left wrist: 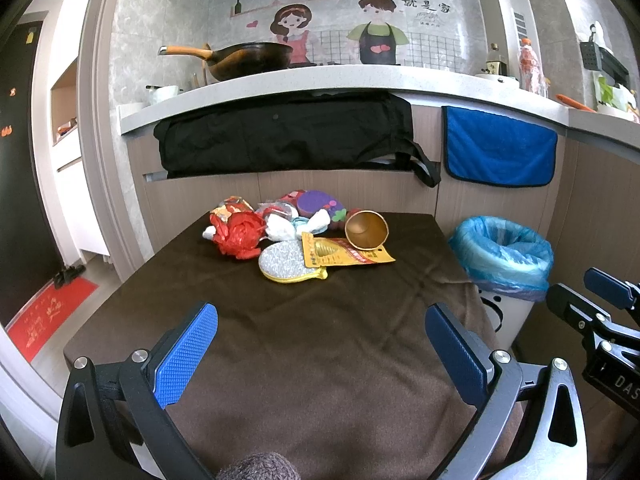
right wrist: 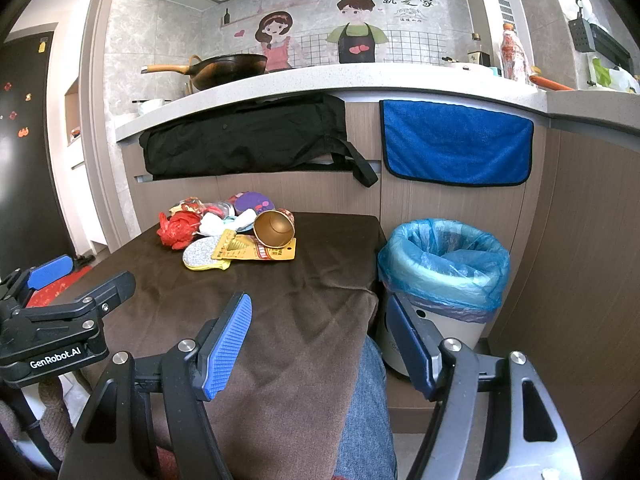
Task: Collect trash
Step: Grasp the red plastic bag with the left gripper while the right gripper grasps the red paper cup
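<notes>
Nearest, the left gripper (left wrist: 320,354) and right gripper (right wrist: 322,344) both hover spread wide and empty above the brown cloth (left wrist: 304,332). Beyond them, the trash pile (left wrist: 298,230) sits at the far edge, a blue-lined bin (right wrist: 444,268) just beside the table.

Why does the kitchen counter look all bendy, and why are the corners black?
Both wrist views use fisheye lenses: the straight white stone counter edge bows in the left wrist view and the right one, and dark rounded corners frame each picture. Daylight is even and the pile around the tipped gold paper cup looks sharp.
</notes>
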`<state>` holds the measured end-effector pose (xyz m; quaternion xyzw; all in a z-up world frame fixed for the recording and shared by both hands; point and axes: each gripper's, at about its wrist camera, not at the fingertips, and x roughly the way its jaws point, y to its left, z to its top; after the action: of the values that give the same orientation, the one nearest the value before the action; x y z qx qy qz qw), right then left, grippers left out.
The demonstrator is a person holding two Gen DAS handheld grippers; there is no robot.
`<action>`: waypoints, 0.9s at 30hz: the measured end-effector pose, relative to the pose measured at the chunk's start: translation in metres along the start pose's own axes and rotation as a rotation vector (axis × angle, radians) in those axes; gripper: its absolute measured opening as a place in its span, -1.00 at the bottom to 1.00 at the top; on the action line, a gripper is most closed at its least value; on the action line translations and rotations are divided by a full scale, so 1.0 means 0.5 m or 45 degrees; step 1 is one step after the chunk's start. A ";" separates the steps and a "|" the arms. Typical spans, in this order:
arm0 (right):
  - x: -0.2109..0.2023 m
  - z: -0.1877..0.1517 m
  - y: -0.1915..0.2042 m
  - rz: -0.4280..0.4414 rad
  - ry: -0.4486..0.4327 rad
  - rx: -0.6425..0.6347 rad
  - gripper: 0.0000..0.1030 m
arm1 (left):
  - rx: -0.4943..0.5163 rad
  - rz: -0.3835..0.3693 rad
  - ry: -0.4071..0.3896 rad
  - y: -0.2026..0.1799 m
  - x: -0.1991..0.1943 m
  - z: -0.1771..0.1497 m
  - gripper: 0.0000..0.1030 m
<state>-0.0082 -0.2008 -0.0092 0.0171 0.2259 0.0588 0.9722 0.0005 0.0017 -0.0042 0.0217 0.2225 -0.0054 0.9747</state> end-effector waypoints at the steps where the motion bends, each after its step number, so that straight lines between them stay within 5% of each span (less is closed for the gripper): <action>1: 0.001 0.000 0.000 0.000 0.000 -0.001 0.31 | 0.000 -0.003 0.001 0.000 0.001 0.000 0.99; 14: 0.067 0.081 -0.014 0.034 -0.048 -0.108 0.31 | -0.052 -0.098 0.031 0.070 0.132 0.032 0.99; 25: 0.317 0.152 0.022 0.099 0.066 -0.220 0.31 | -0.322 -0.037 0.215 0.280 0.397 0.107 0.99; 27: 0.370 0.159 0.031 0.120 0.106 -0.221 0.31 | -0.373 -0.034 0.257 0.309 0.442 0.112 0.79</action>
<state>0.1902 -0.1635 -0.0181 -0.0592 0.2592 0.1243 0.9560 0.2269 0.1534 -0.0436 -0.1230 0.3180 0.0165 0.9400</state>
